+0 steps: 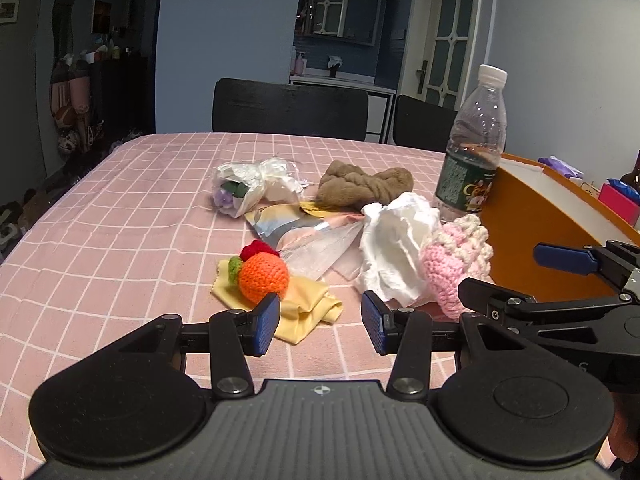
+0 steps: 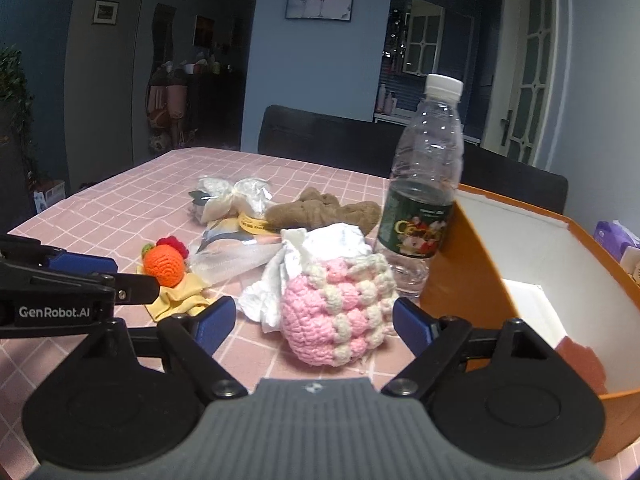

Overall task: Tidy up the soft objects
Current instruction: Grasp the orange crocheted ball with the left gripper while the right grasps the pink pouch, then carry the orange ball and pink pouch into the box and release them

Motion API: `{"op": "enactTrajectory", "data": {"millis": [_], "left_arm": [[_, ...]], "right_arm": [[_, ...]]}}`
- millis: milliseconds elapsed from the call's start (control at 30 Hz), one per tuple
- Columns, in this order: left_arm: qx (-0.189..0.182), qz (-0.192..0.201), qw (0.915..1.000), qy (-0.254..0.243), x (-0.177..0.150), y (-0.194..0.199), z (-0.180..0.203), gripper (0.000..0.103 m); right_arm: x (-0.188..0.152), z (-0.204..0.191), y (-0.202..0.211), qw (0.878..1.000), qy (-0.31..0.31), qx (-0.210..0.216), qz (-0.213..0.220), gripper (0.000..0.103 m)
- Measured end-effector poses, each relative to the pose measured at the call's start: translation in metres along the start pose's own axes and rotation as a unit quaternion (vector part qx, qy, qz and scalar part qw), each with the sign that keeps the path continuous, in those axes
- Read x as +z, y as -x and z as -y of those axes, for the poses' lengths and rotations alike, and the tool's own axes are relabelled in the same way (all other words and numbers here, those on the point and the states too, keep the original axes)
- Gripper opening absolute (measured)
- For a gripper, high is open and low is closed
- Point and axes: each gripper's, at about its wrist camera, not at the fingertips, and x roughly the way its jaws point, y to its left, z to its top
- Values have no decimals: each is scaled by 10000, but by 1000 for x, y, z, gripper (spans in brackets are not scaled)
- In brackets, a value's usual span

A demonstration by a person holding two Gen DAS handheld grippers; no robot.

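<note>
We see a pink-and-cream crochet pouch [image 2: 336, 312] lying beside crumpled white tissue [image 2: 320, 252], an orange crochet fruit [image 1: 263, 276] on a yellow cloth [image 1: 308, 304], and a brown scrunchie [image 1: 366, 186] behind

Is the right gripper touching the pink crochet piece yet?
Apart. In the right wrist view the right gripper is open, with tablecloth visible between each blue pad and the pink crochet piece.
</note>
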Motion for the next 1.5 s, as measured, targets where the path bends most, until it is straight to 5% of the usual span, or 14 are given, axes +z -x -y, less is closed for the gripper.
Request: {"op": "enactTrajectory", "data": {"millis": [367,567,933,1000,1267,1500], "left_arm": [[-43,-202,9996,-210,-2,-13,-10,54],[273,-167,9992,-244,4,-23,-20,73],[531,-478,9972,-238,20,-72,-29,64],[640,-474,9964,-286,18,-76,-28,54],[697,-411,9965,-195,16,-75,-32,44],[651,-90,9978,-132,26,-53,-29,43]], "right_arm": [[-5,-12,-23,9997,149,145,-120,72],[5,-7,-38,9991,304,-237,-192,83],[-4,0,-70,9992,-38,-41,-386,83],[-5,2,-72,9991,-95,32,-412,73],[-6,16,-52,9985,-323,207,-390,37],[-2,24,-23,9983,-377,349,-282,27]]}}
